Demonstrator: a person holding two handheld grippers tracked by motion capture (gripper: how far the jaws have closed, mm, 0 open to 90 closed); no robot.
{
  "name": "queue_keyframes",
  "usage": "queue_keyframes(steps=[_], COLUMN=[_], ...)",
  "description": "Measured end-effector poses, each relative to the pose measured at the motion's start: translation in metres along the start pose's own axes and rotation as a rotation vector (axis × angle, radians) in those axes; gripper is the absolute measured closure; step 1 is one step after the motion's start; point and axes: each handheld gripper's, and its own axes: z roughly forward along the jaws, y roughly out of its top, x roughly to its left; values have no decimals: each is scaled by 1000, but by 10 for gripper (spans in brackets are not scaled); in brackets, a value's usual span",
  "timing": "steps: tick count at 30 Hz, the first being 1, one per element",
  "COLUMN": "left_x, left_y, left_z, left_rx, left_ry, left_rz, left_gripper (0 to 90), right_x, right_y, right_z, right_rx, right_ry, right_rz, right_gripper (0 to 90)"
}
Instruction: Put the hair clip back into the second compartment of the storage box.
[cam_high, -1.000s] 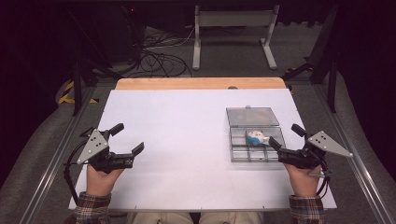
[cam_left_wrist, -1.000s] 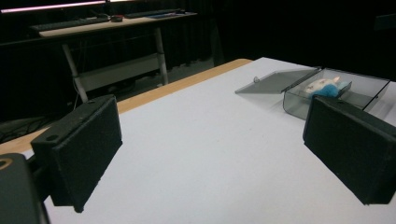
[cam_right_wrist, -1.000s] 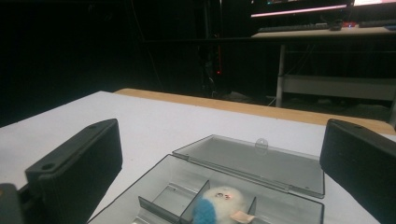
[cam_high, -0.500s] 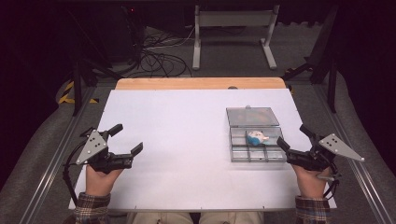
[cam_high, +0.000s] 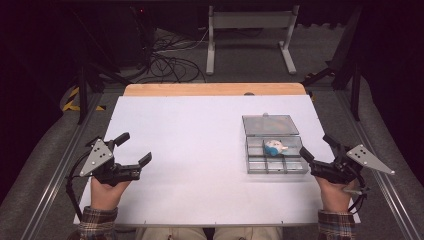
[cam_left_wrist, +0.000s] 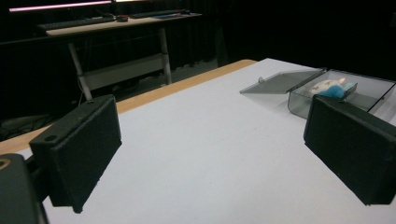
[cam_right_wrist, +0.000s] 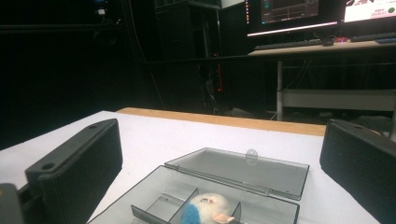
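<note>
Both grippers, left (cam_high: 134, 148) and right (cam_high: 316, 148), had jaws spread, empty; the toy (cam_high: 274, 147) lay in the box (cam_high: 277, 166) near the table's (cam_high: 190, 135) right edge.

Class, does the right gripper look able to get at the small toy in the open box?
Probably yes: the right gripper is open beside the box, its lid lies flat behind, and the toy sits uncovered.

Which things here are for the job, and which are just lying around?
For the job: clear compartment box with its lid open, blue-and-white toy inside it, right gripper, left gripper.

Just around: cables on the floor, white desk frame, monitors.
</note>
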Motion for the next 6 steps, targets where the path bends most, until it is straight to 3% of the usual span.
queue_keyframes(steps=[6], left_x=[0], left_y=[-2], left_z=[1], left_rx=[8], left_ry=[0], left_rz=[5], left_gripper=[46], right_x=[0], right_y=[0], right_z=[1], right_rx=[6], right_ry=[7], right_rz=[-1], right_gripper=[0])
